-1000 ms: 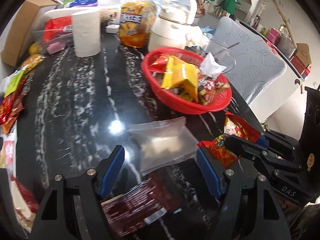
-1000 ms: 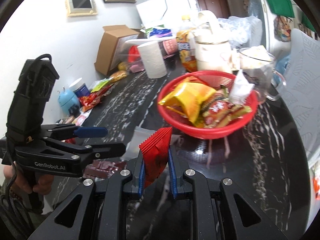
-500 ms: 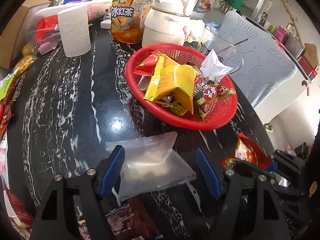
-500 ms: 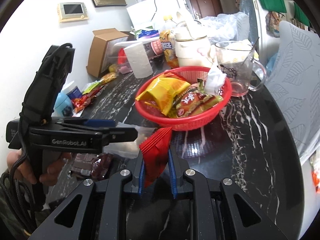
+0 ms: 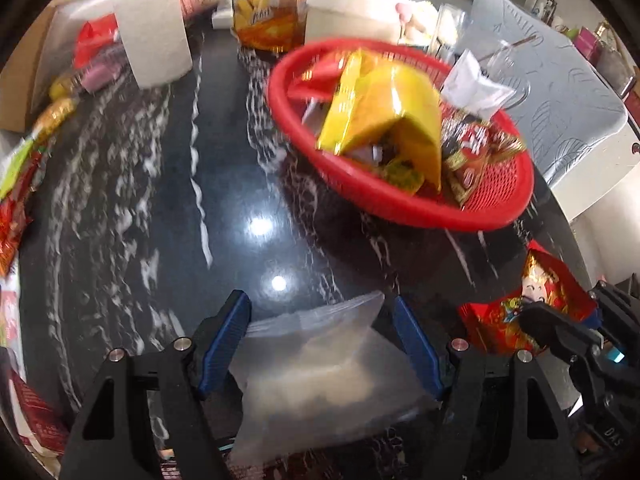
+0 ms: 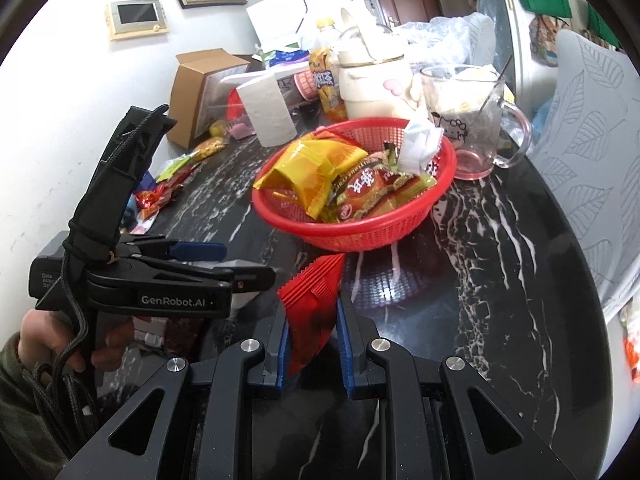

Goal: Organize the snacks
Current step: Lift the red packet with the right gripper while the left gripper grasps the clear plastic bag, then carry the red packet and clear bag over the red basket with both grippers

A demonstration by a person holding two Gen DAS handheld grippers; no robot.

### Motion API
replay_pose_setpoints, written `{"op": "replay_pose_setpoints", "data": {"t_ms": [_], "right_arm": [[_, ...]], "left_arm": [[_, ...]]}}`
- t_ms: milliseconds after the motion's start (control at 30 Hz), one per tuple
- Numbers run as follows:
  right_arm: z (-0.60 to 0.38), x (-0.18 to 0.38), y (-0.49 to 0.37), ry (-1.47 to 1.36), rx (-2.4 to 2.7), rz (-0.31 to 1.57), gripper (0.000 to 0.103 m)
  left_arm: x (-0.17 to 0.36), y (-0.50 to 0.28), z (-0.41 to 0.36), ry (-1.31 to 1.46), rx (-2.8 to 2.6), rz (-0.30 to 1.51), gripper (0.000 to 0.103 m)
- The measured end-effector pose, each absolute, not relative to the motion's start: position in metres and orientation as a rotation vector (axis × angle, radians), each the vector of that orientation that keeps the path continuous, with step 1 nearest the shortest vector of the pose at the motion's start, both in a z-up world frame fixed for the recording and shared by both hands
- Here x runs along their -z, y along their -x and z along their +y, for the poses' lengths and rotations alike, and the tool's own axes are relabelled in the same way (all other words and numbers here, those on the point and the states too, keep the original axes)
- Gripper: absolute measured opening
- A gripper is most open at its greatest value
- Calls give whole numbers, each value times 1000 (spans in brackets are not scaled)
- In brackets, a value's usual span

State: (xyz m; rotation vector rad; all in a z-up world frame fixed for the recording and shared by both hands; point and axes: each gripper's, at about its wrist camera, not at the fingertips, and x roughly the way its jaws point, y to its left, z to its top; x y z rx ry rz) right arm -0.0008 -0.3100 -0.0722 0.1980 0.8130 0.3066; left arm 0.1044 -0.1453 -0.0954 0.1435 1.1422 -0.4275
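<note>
A clear plastic bag [image 5: 320, 376] with pale contents lies flat on the black marble table [image 5: 160, 200]. My left gripper [image 5: 320, 304] is open and straddles the bag, with a blue pad along each side; I cannot tell if they touch it. My right gripper [image 6: 312, 314] is shut on a red snack packet [image 6: 316, 280] that stands upright between its pads. The left wrist view shows that packet [image 5: 516, 312] at lower right. Beyond both stands a red basket [image 6: 360, 236] with yellow, red and white snack packs inside. The left gripper [image 6: 240, 264] shows low over the table, held by a hand.
A paper roll [image 5: 154, 40], an orange drink bottle [image 5: 268, 4] and a white kettle [image 6: 376, 84] stand behind the basket. A glass mug [image 6: 472, 120] is to its right. Loose snack packets [image 5: 16, 184] and a cardboard box [image 6: 200, 88] line the left edge. A grey chair [image 5: 552, 92] stands right.
The left gripper has come forward and down, so the clear bag now lies between its fingers instead of ahead of them. The right gripper has kept its hold on the red packet and edged closer to the basket.
</note>
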Motion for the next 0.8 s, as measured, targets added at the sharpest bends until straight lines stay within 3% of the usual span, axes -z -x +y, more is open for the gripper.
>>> {"op": "replay_pose_setpoints", "data": {"t_ms": [567,800], "right_arm": [[-299,70,-5,-176,-332,824,20],[-299,72,-4,-176,-322,828,20]], "left_arm": [[67,-71,-109,-27,402,1048,75],[74,-73,-114,-38,386,1116,75]]}}
